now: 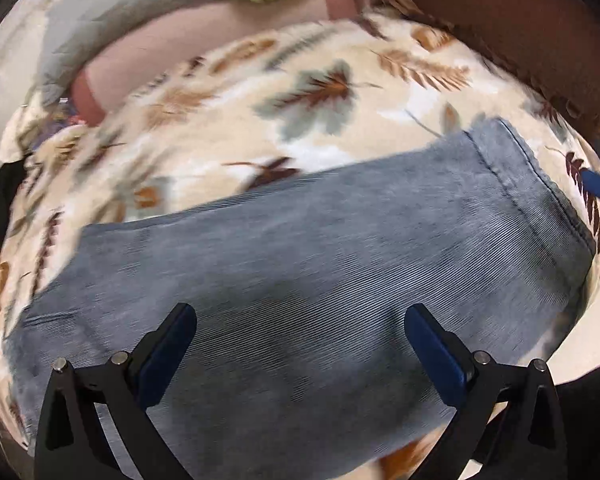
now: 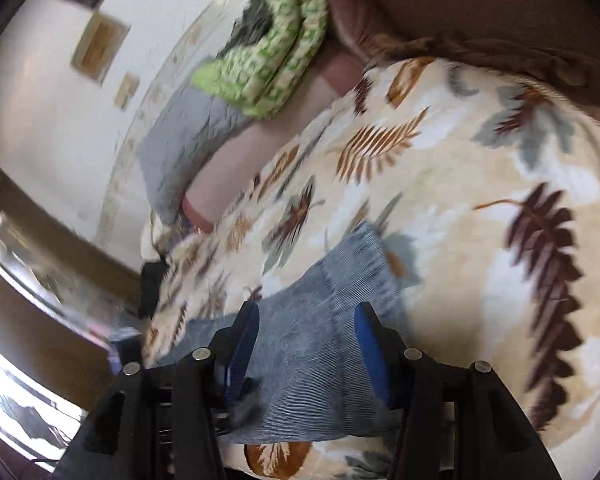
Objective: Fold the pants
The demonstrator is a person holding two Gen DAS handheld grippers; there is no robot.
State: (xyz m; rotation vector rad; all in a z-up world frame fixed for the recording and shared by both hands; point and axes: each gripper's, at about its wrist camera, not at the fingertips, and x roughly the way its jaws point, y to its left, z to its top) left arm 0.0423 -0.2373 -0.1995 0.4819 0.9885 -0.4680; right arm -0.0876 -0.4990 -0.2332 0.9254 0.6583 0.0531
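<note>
With the pants (image 1: 300,264) lying flat near the bed's (image 1: 228,112) front edge, the left tool (image 1: 300,332) stands wide open and empty above them and the right tool (image 2: 308,332) stands half open, gripping nothing; take matching edges before folding.

A big bed (image 2: 480,168) has a cream blanket (image 1: 228,96) with brown and grey leaves on it. At its far end lie a pink sheet (image 2: 236,168), a grey quilt (image 2: 188,136) and a green and white blanket (image 2: 276,56). A brown headboard (image 2: 480,4) stands beside the bed. The wall (image 2: 44,120) is white, with small framed pictures (image 2: 98,46) on it. Bright light shines on the floor (image 2: 8,364).
</note>
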